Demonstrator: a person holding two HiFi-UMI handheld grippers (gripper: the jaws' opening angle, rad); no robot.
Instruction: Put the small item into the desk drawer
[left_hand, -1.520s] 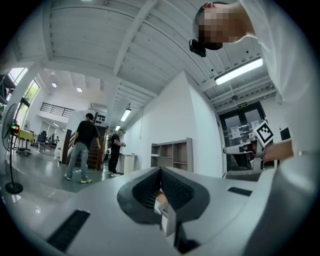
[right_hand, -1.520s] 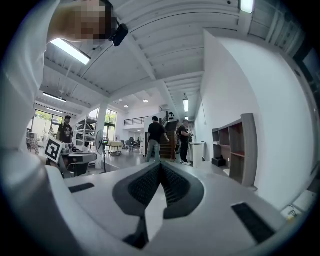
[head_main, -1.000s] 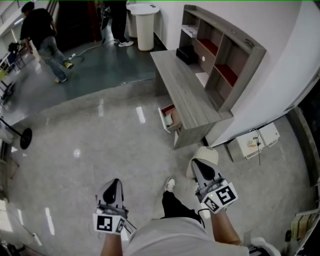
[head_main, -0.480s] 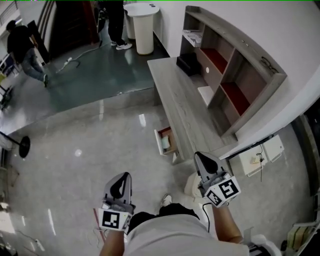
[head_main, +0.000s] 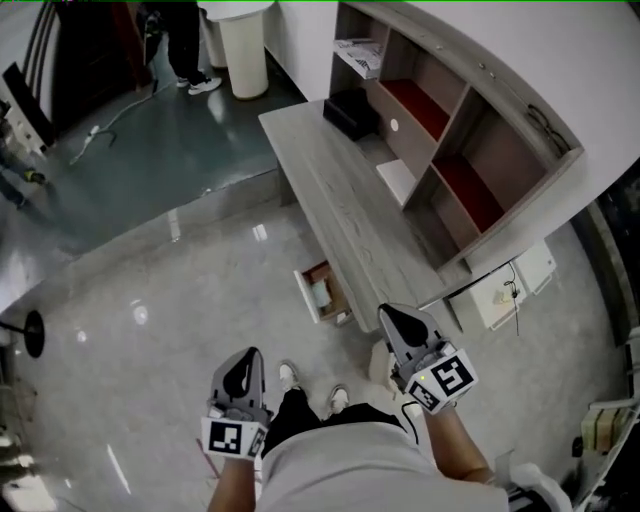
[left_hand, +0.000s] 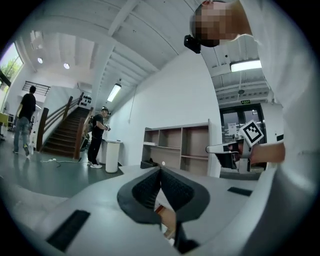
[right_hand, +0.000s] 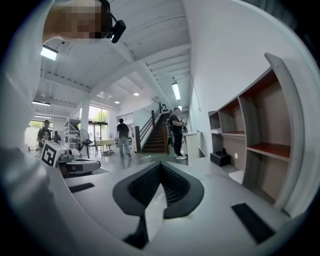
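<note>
The left gripper (head_main: 243, 360) is closed: in its own view the two dark ribbed pads meet at the tip with nothing between them. The right gripper (head_main: 392, 318) is closed in the same way and also empty, its pads touching along the front edge. Both are held low in front of the person's body, left and right of the two shoes (head_main: 288, 377), and both point forward towards the desk (head_main: 330, 190). The right one is close to the desk's near end; the left one hangs over bare floor, well apart from it.

Just ahead of the grippers and between them, the drawer (head_main: 322, 290) stands pulled out from under the desk's long edge. Its inside is reddish brown, and a pale thing (head_main: 320, 293) lies in it – too small to tell whether it is the small item. Neither gripper touches the drawer.

On the desk top a white sheet (head_main: 398, 180) lies near the middle and a black box (head_main: 350, 113) sits at the far end. Both are close against the shelf unit (head_main: 470, 150), which has open compartments with red floors. A white box (head_main: 500, 290) with a cable sits on the floor by the wall, beside the desk's near end. Beyond the far end of the desk a white bin (head_main: 243, 45) stands upright, with a person's legs (head_main: 185, 40) just beside it.
</note>
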